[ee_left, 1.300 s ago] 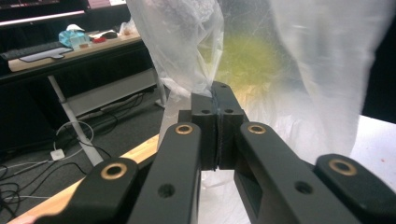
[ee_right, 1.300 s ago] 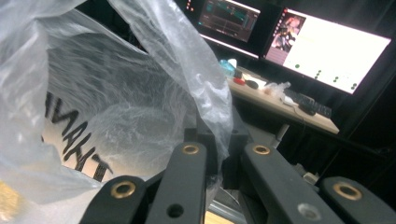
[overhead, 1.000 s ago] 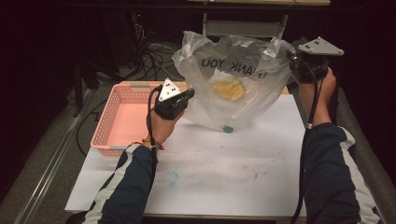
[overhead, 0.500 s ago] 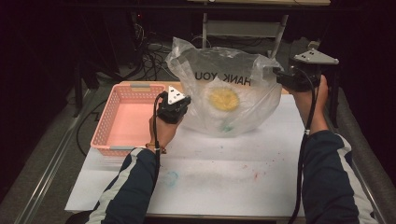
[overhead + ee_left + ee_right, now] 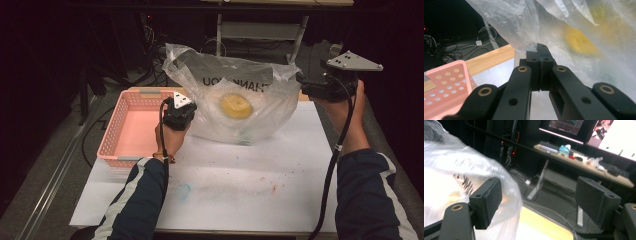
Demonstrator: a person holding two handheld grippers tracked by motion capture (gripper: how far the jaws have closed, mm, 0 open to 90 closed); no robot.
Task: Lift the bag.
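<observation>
- Bag [image 5: 235, 100] is seen on the white sheet [image 5: 240, 185], just right of the pink basket [image 5: 132, 125], with a yellow round thing [image 5: 236, 106] inside it and inverted lettering on its side.
- Left gripper [image 5: 181, 111] is closed on a pinch of bag film at the bag's left edge; in the left gripper view the pads [image 5: 533, 62] are pressed together with plastic caught between them.
- Right gripper [image 5: 305, 85] is held at the bag's right upper corner with its jaws apart; they have just been opening, and in the right gripper view the film is seen against the left pad [image 5: 489, 197] but nothing is clamped.
- Progress, as judged: the bag has been set down and let go on the right side; release on the left side and withdrawal of both hands appear to be left.
- Compared with the earlier frames, the bag is seen lower and flatter, slumped and spread wider over the sheet, and the right corner is no longer gripped; the left grip is unchanged.
</observation>
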